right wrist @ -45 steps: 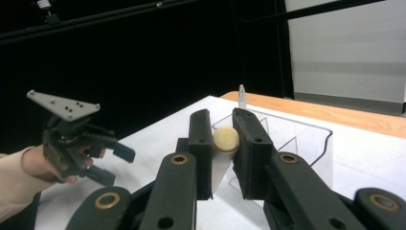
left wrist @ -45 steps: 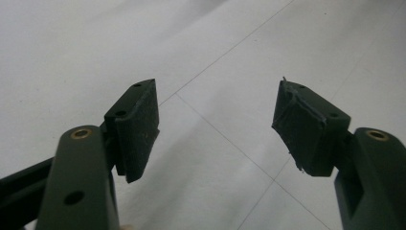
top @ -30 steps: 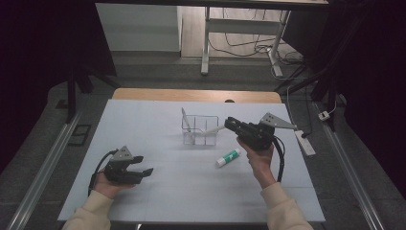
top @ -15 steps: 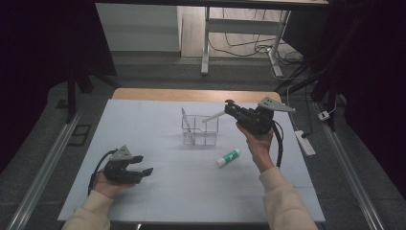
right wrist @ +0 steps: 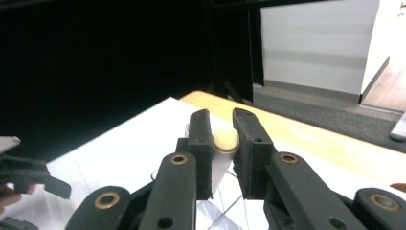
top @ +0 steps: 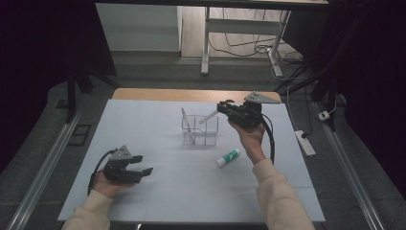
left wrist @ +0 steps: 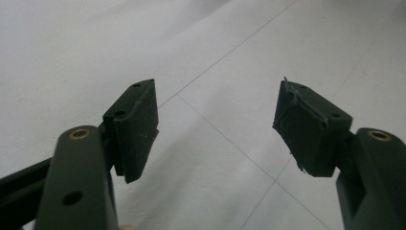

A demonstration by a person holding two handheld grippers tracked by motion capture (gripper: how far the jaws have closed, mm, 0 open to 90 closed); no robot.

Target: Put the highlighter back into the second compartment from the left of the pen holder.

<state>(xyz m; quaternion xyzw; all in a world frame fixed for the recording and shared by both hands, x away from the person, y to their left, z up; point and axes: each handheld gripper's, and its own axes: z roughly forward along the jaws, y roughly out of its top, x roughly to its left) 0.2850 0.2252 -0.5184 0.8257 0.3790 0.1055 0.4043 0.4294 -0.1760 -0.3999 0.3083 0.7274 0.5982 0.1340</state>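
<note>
Your right gripper [top: 221, 109] hangs above the clear organizer box [top: 200, 130] near the middle of the white table [top: 143, 124], jaws clamped on a pale pen-like stick [top: 208, 116] slanting down toward the box. Your left gripper [top: 142, 165] rests low near the front-left, jaws spread and empty. A green-capped glue stick [top: 228, 157] lies just right of the box.

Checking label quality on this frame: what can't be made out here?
- White pen in the right gripper: its tip is hidden behind the jaws in the right gripper view; too small in the high view to tell whether it is inside the clear holder.
- Glue stick: label too small to read, high view.
- Left gripper: its cable is partly hidden by the hand, high view.
</note>
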